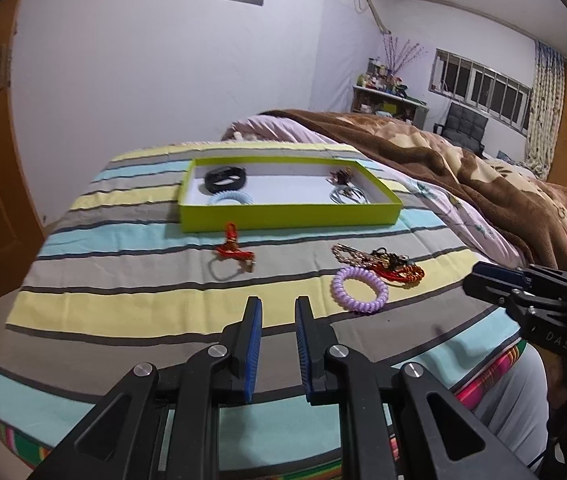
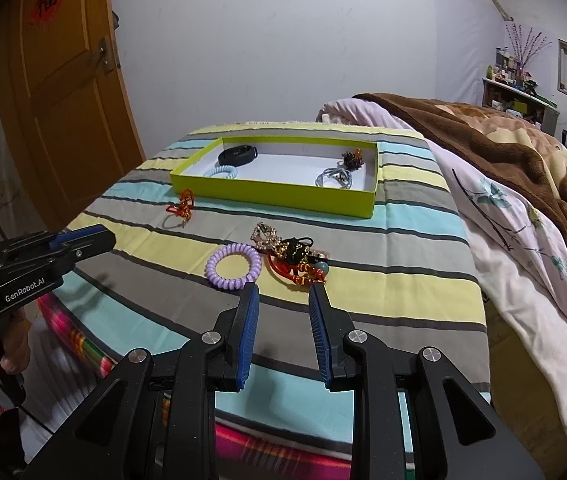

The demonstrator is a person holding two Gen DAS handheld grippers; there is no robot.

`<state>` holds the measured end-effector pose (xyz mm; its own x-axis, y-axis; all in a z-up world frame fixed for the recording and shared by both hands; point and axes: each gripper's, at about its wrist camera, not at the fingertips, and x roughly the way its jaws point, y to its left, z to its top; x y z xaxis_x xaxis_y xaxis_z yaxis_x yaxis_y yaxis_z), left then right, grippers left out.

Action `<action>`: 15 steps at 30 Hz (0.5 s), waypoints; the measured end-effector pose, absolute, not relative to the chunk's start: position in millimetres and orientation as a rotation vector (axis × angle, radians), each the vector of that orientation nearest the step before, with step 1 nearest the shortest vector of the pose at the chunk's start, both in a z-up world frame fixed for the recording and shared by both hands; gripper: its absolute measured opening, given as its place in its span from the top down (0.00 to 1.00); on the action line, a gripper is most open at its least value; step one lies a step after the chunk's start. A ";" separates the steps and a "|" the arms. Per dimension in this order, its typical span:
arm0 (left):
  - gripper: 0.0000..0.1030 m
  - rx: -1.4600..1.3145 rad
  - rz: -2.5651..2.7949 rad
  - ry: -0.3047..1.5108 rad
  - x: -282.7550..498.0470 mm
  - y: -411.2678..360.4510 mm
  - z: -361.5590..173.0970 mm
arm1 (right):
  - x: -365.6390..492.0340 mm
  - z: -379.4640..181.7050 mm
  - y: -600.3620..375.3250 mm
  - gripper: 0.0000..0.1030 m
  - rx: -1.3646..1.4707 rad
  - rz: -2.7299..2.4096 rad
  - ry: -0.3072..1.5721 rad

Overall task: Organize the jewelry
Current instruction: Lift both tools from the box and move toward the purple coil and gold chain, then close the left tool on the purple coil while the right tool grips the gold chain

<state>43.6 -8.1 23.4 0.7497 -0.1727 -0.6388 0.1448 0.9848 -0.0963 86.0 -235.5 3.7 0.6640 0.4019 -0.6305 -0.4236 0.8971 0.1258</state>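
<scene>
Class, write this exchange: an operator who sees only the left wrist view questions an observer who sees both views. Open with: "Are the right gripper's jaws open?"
Observer: Yes, the right gripper is open, with nothing between its pads.
Operator: What lies ahead of it?
Observer: The tangled pile lies just beyond its fingertips, beside the purple coil.
Operator: Anything in that pile I can't make out?
Observer: A teal bead at its near edge.

right hand-held gripper (image 2: pixel 283 300): open, empty | purple coil bracelet (image 2: pixel 233 266): on striped cloth (image 2: pixel 403 292) | green tray (image 2: pixel 283 192): beyond
</scene>
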 end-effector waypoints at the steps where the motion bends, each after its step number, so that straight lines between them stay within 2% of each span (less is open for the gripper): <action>1: 0.84 -0.039 -0.184 0.709 47.4 -11.4 21.7 | 87.8 1.7 -235.1 0.74 -0.036 0.466 0.707; 5: 0.83 -0.031 -0.224 0.743 64.8 -25.1 13.0 | 96.9 -5.4 -232.8 0.73 -0.055 0.468 0.717; 8: 0.76 -0.034 -0.247 0.772 78.7 -34.2 4.4 | 105.5 -10.2 -233.5 0.73 -0.053 0.468 0.727; 15: 0.75 -0.045 -0.276 0.825 104.2 -52.9 -9.9 | 127.1 -11.9 -232.7 0.73 -0.041 0.473 0.735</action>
<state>104.2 -52.9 -9.9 0.6448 -0.2599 -0.7188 0.2251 0.9633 -0.1464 127.1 -232.7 -11.9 0.6417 0.4005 -0.6541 -0.4290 0.8944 0.1267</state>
